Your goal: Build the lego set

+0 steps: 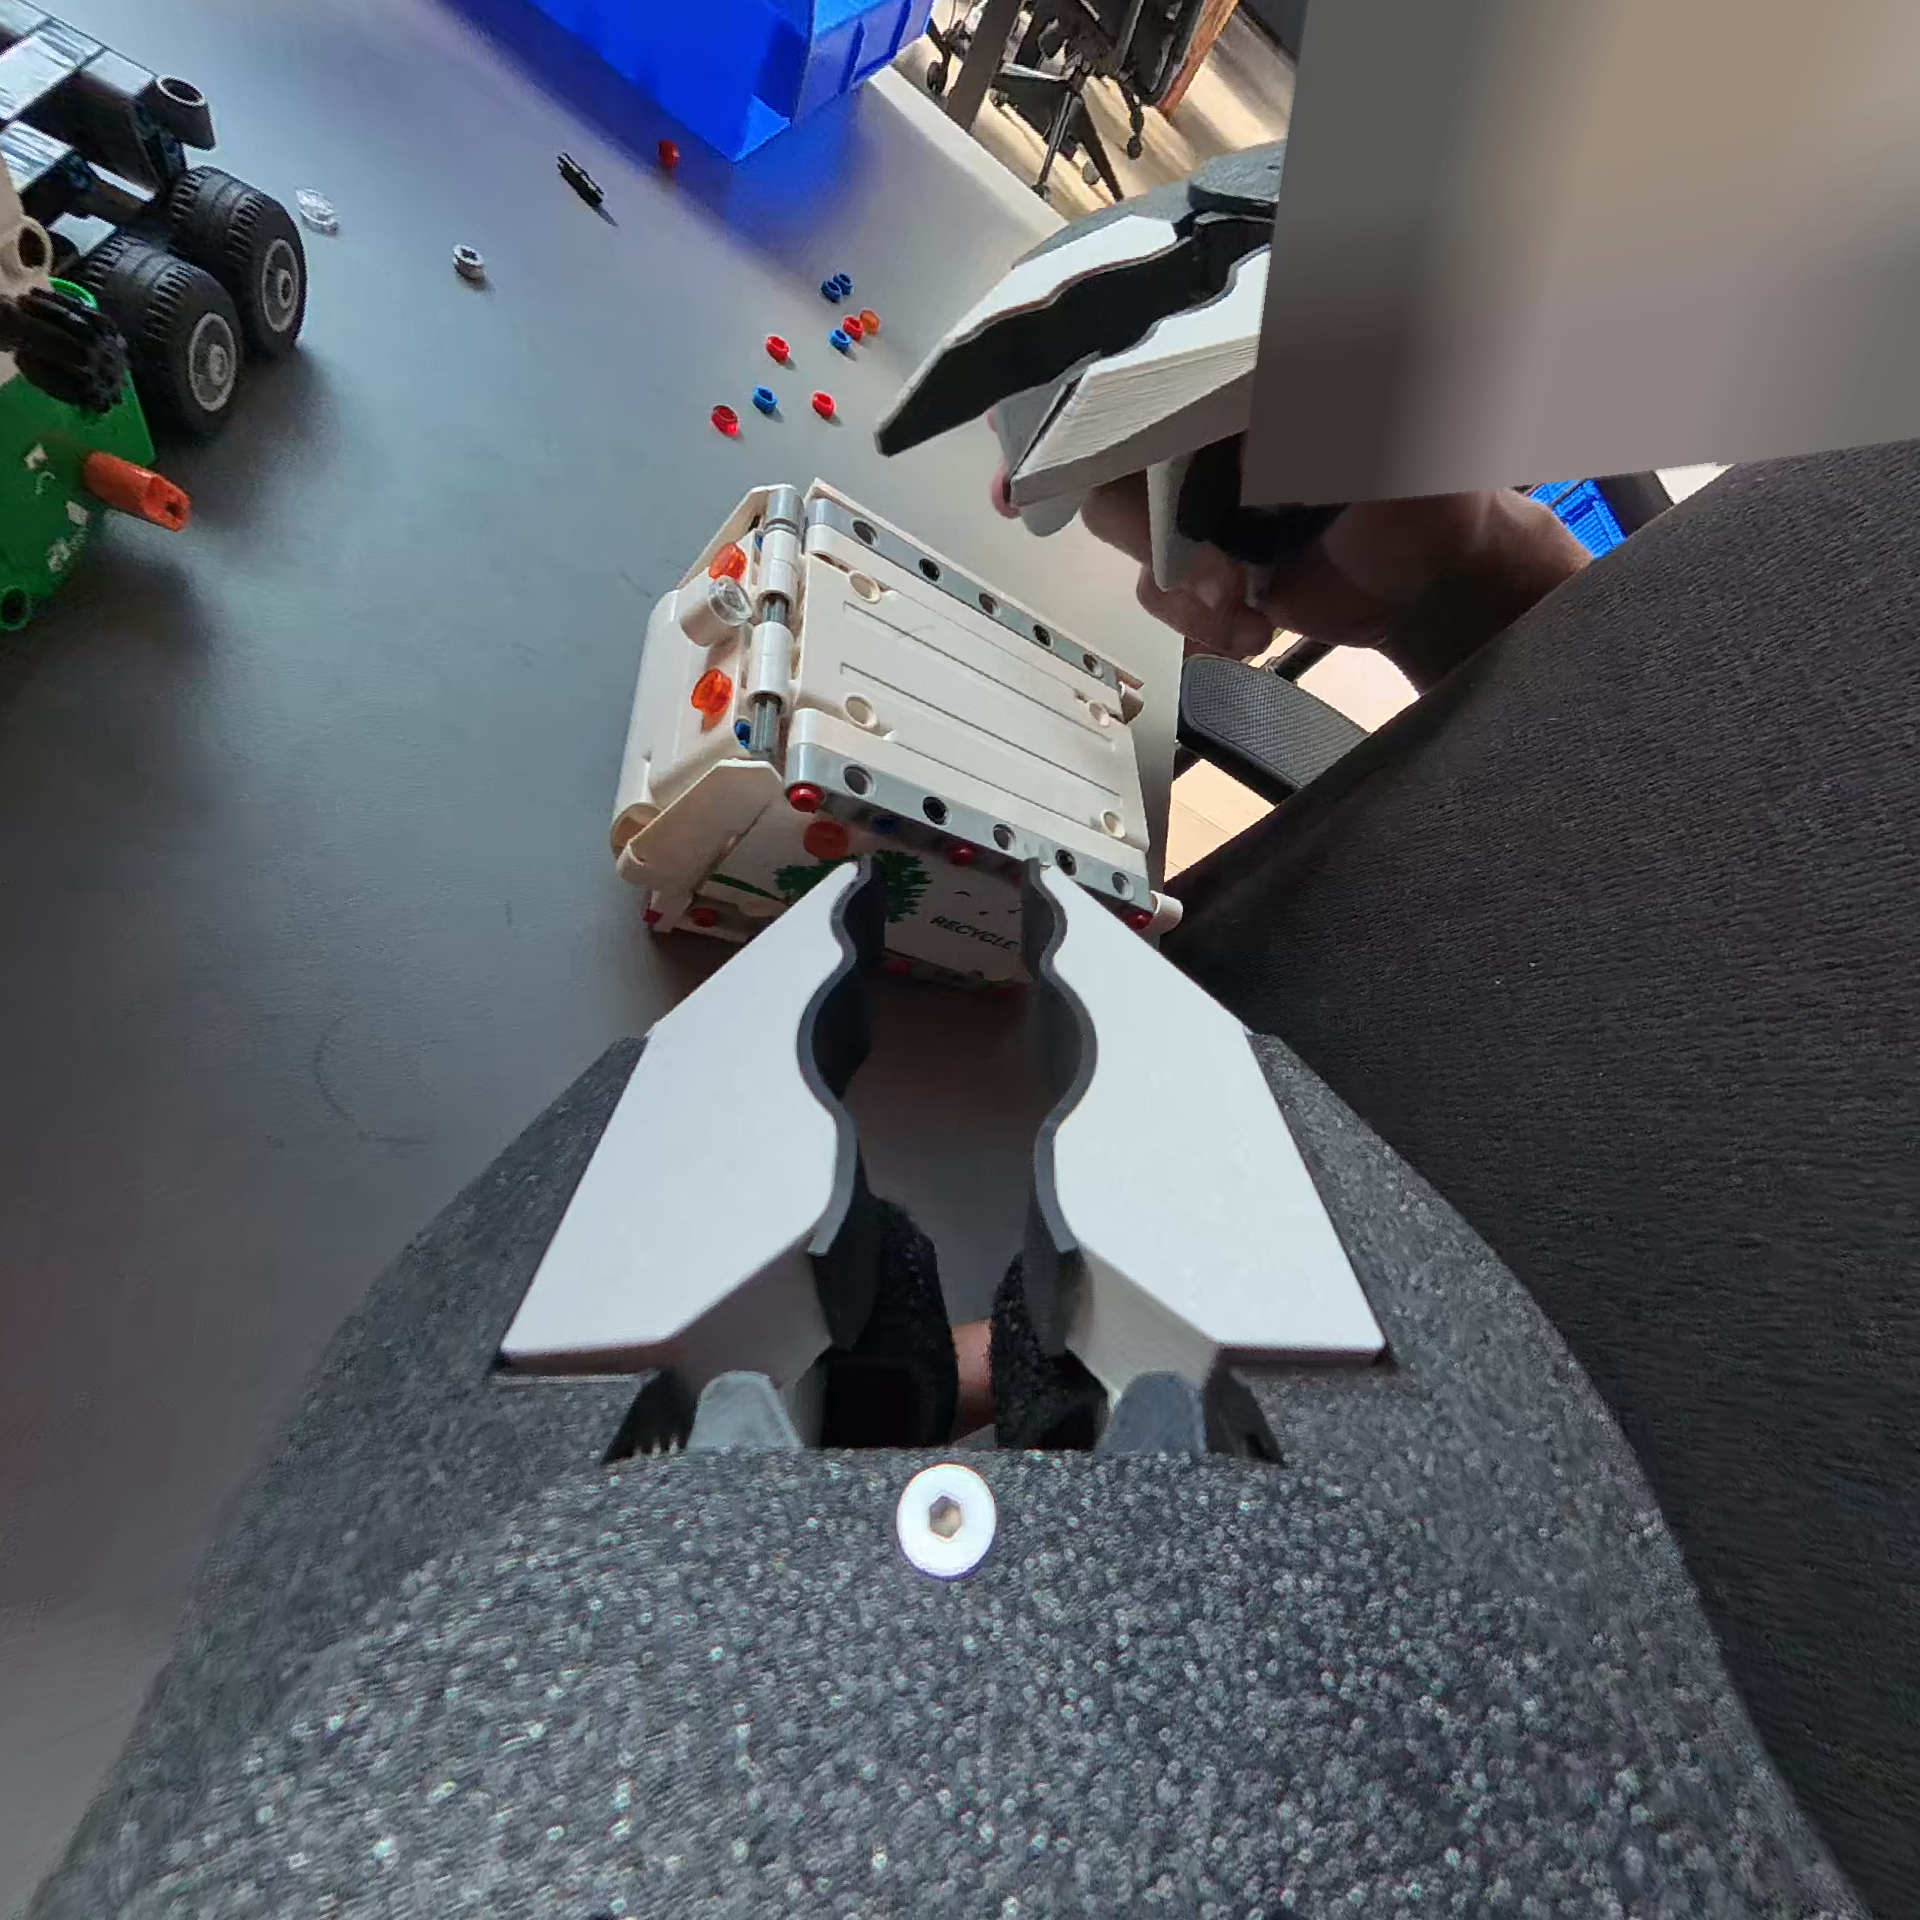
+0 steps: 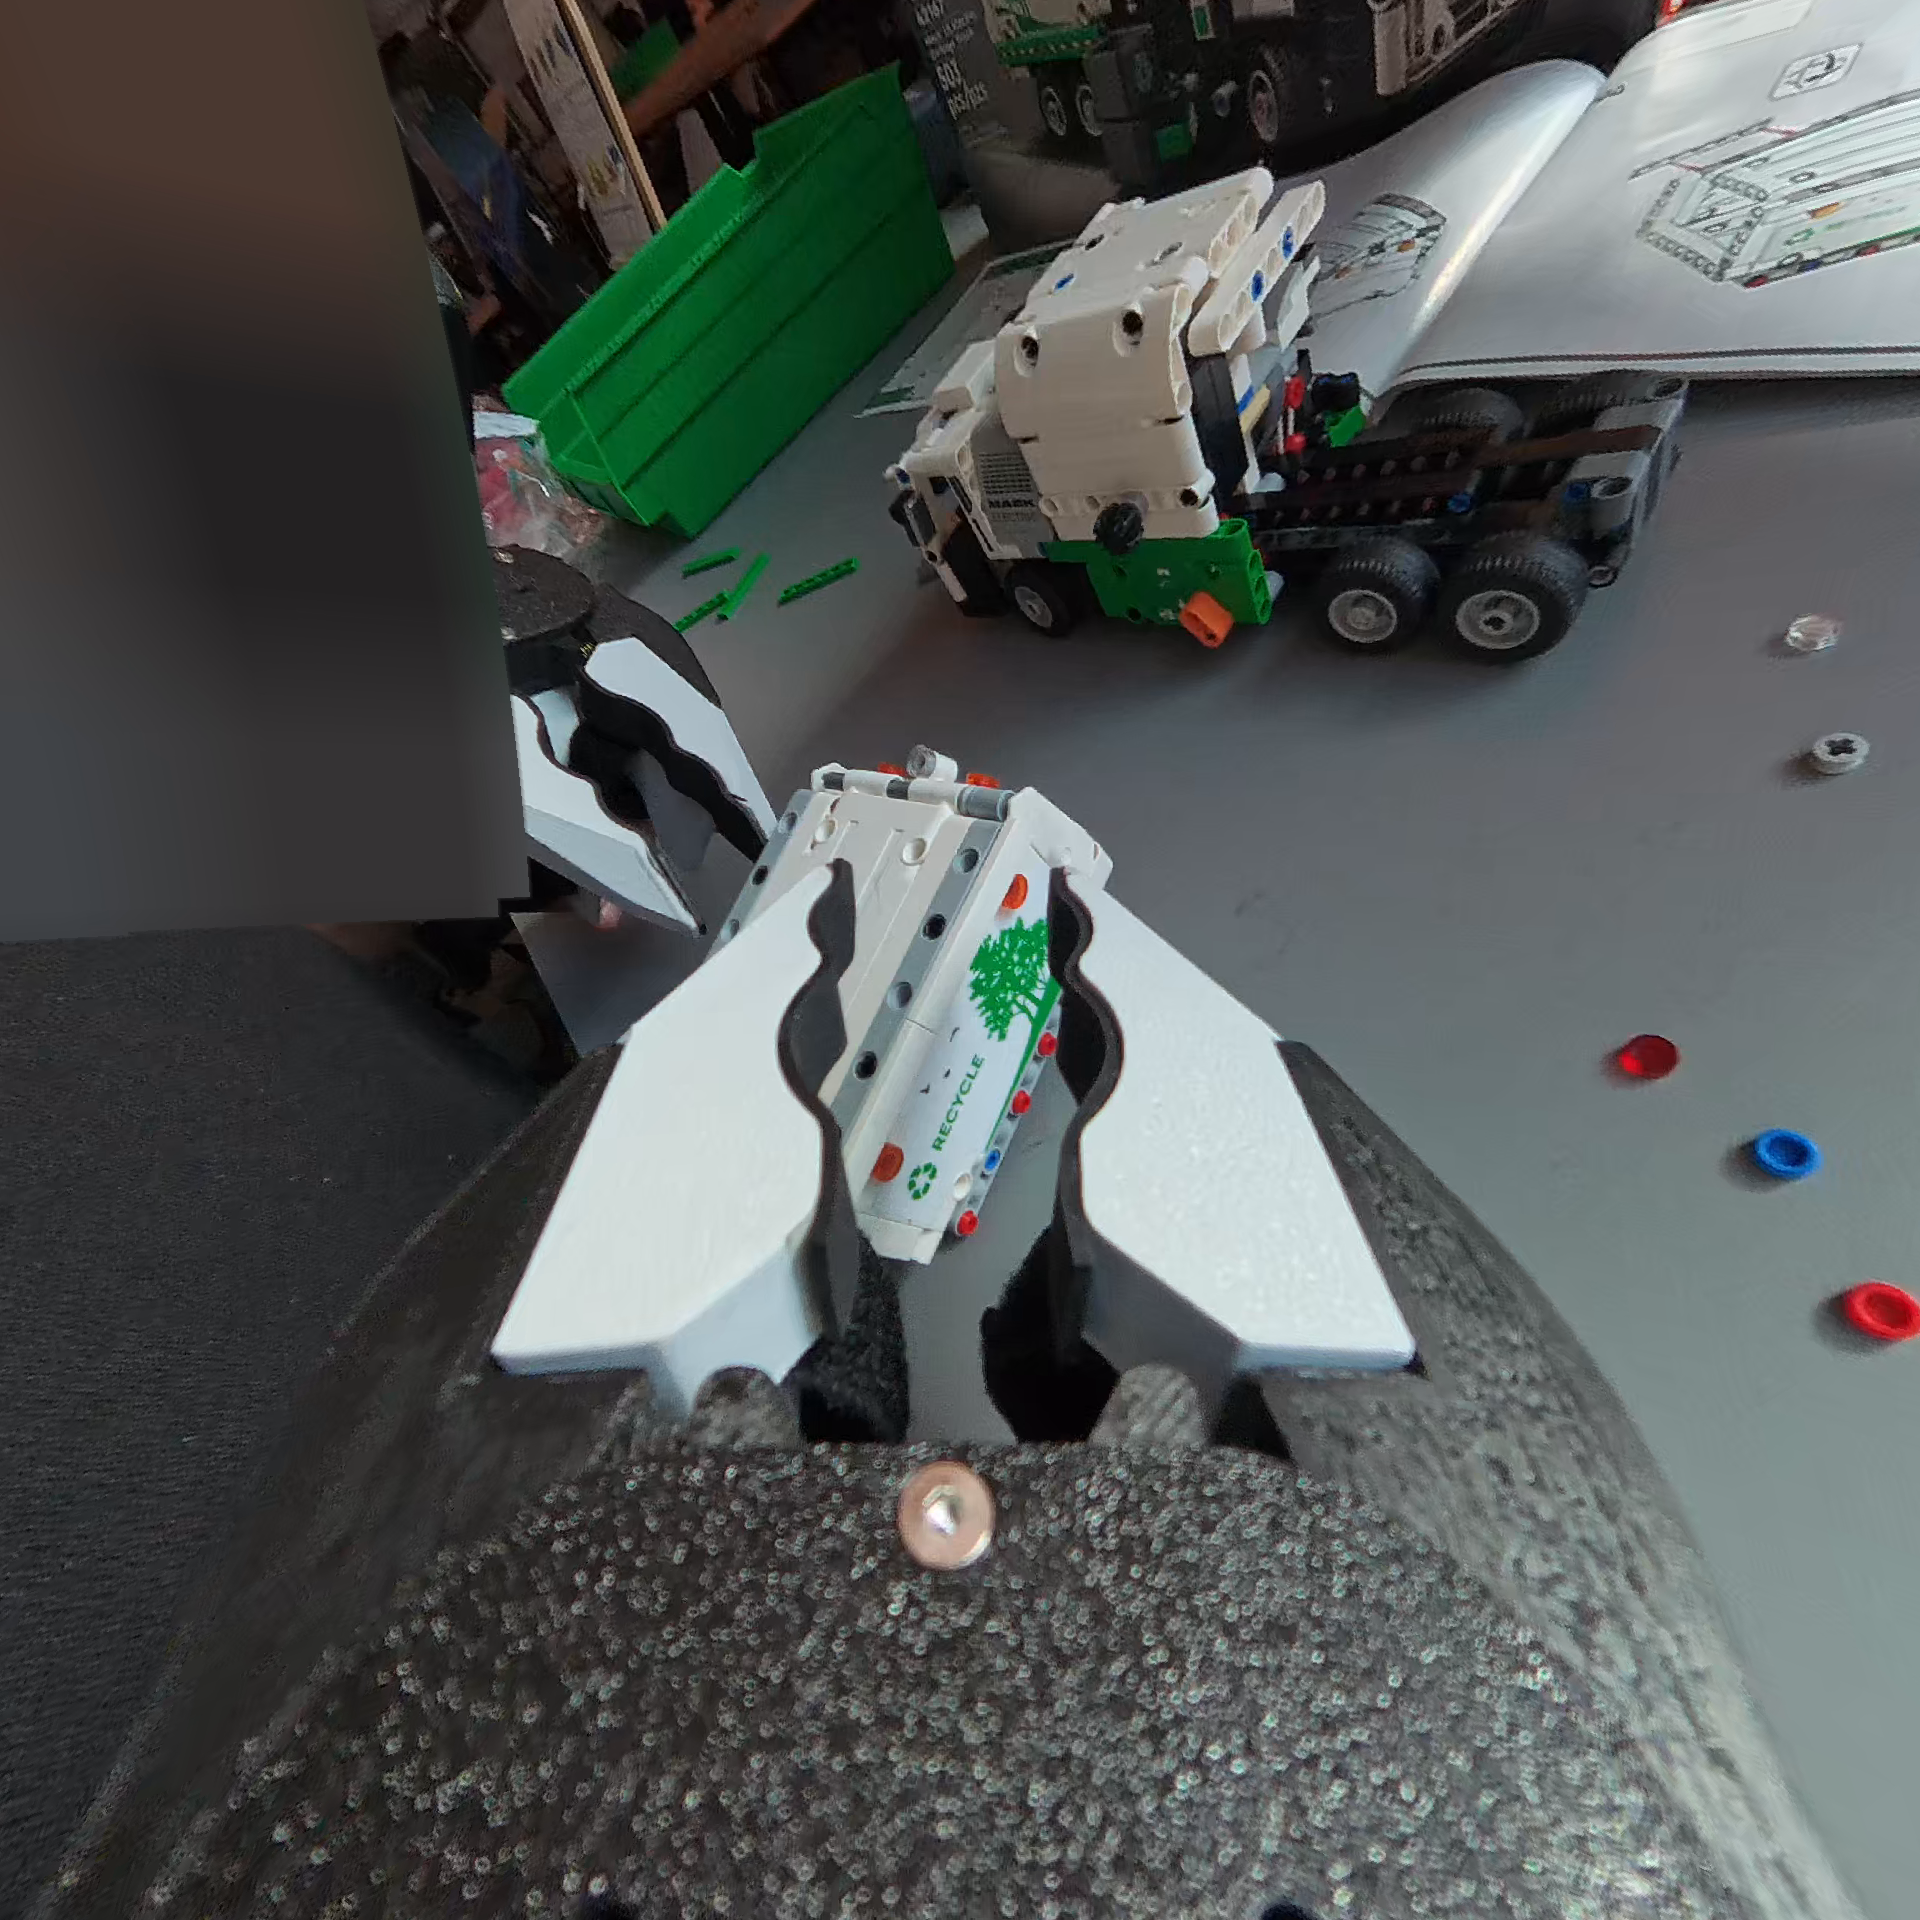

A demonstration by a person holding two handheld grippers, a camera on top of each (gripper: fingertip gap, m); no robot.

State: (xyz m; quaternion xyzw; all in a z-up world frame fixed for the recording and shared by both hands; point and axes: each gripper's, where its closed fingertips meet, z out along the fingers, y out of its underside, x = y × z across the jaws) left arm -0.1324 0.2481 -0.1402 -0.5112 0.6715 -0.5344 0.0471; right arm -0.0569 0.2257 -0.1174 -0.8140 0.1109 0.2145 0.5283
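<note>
A white Lego container body [image 1: 935,675] with grey beams, orange studs and a green tree sticker lies on the dark table near its edge. My left gripper [image 1: 951,873] is open, its tips right at the body's near side with the sticker showing between them. My right gripper [image 2: 945,878] is open and hovers over the body [image 2: 935,997], which shows through the gap between its fingers. In the left wrist view the right gripper [image 1: 961,468] sits above and beyond the body. The left gripper [image 2: 727,883] shows at the body's left edge. The partly built truck [image 2: 1247,499] stands farther back.
Loose red and blue studs [image 1: 790,353] lie scattered beyond the body, also seen in the right wrist view [image 2: 1782,1153]. A blue bin [image 1: 707,62], a green bin [image 2: 727,332], green beams [image 2: 769,587] and an open instruction booklet [image 2: 1662,208] sit at the back. The table edge [image 1: 1174,727] is close. The gap from one gripper's tips to the other's is roughly 9 centimetres.
</note>
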